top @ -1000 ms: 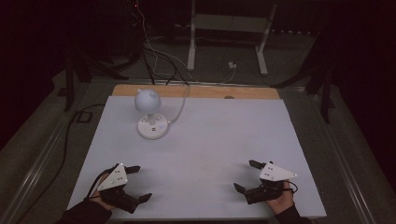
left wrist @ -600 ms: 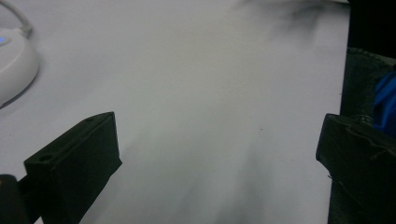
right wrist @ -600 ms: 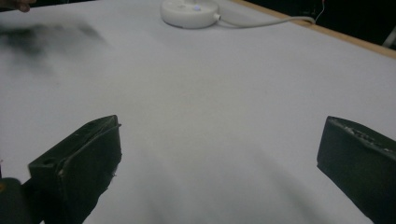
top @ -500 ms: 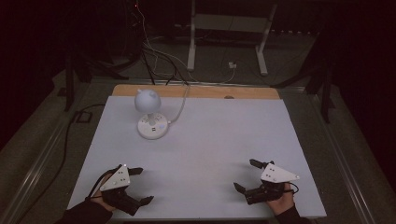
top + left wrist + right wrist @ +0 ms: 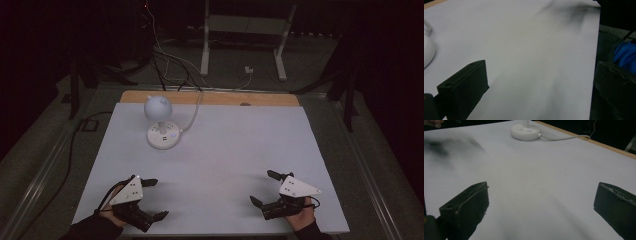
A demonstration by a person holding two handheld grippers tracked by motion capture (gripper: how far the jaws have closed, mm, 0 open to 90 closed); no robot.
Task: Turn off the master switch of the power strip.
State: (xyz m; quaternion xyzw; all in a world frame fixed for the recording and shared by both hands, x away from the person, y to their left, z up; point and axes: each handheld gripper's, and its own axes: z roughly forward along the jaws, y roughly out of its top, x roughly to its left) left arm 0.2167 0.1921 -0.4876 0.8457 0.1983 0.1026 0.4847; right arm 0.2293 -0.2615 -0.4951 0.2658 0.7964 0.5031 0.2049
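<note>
A small white desk lamp (image 5: 161, 121) with a round head and a disc base stands at the back left of the white table (image 5: 220, 155). Its base (image 5: 525, 131) is far ahead in the right gripper view, and its edge (image 5: 427, 51) is at the left of the left gripper view. My left gripper (image 5: 155, 199) lies at the front left corner, open, nothing between its jaws. My right gripper (image 5: 264, 187) rests at the front right, also open and empty. Both point toward the table's middle.
The lamp's white cable (image 5: 192, 116) runs back over the wooden strip (image 5: 210, 98) at the far edge. Beyond the table are a white metal stand (image 5: 245, 35) and loose cables on a dark floor. A blue object (image 5: 625, 53) lies off the table's edge.
My left gripper has drifted slightly back toward the front edge. The right gripper and the lamp have stayed where they were.
</note>
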